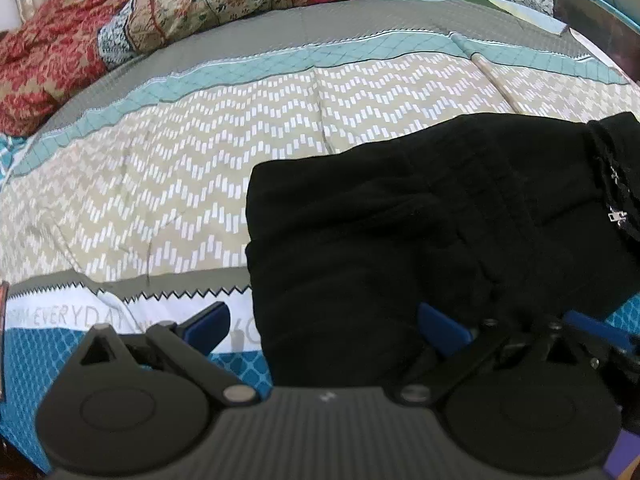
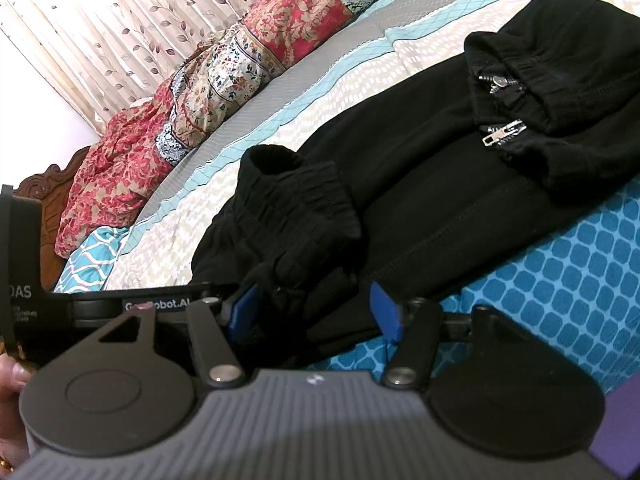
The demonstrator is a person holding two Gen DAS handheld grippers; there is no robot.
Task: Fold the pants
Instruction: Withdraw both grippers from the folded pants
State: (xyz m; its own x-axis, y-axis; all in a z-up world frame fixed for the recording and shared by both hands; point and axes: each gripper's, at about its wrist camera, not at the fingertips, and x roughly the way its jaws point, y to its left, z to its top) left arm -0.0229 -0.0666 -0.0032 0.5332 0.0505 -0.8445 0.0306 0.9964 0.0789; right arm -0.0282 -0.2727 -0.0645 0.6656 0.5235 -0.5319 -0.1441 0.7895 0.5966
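Note:
The black pants (image 1: 420, 220) lie folded on the patterned bedspread (image 1: 200, 160), with zippered cuffs (image 1: 618, 216) at the right. My left gripper (image 1: 324, 326) is open, its blue pads (image 1: 208, 322) straddling the pants' near left edge. In the right wrist view the pants (image 2: 440, 168) stretch away, with a bunched elastic end (image 2: 288, 200) near and zippers (image 2: 502, 132) further off. My right gripper (image 2: 316, 306) is open with black fabric lying between its blue pads (image 2: 386, 312). The left gripper's body (image 2: 120, 304) shows at the left of that view.
A crumpled floral quilt (image 1: 160, 12) lies along the far side of the bed; it also shows in the right wrist view (image 2: 224, 68). Leaf-print curtains (image 2: 100, 20) hang behind. A carved wooden headboard (image 2: 56, 176) stands at the left.

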